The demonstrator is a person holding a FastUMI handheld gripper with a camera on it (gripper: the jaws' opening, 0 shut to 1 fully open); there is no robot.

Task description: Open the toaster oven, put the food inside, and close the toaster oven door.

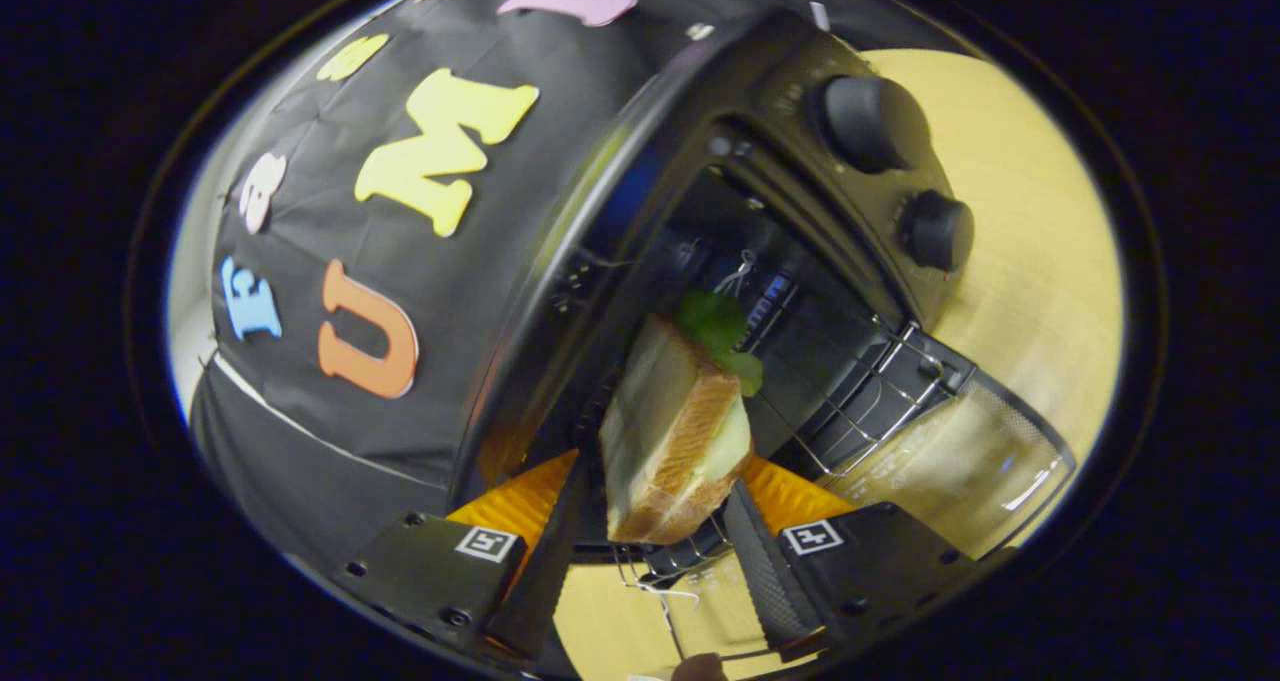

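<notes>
Whole view rolled hard to one side. Toaster oven (800, 211) is the landmark: black body, door (960, 461) dropped open, glass panel lying flat out from the cavity mouth over the table. Two black knobs, the larger knob (872, 121) and a smaller knob (935, 231), sit on the oven's control strip beside the cavity. Wire rack (870, 401) is slid partly out of the cavity toward the door, its bars between the cavity and the glass; a loose bit of white string or wire hangs near the rack's front edge, too small to tell which. Nothing else stands between the fingers and the cavity.

Surface under the oven is a pale wood-grain table (1030, 261). Black cloth booth wall (330, 431) hangs behind and beside the oven.

Sandwich (675, 431) — toasted bread slices with pale filling and a green leaf sticking out the far end — is at the oven's mouth, leaf end pointing into the cavity, above the rack's front. Gripper (665, 521) jaws are partly closed, both fingers (765, 561) pressed on the sandwich's near end, one each side, so it is held clamped between them.
</notes>
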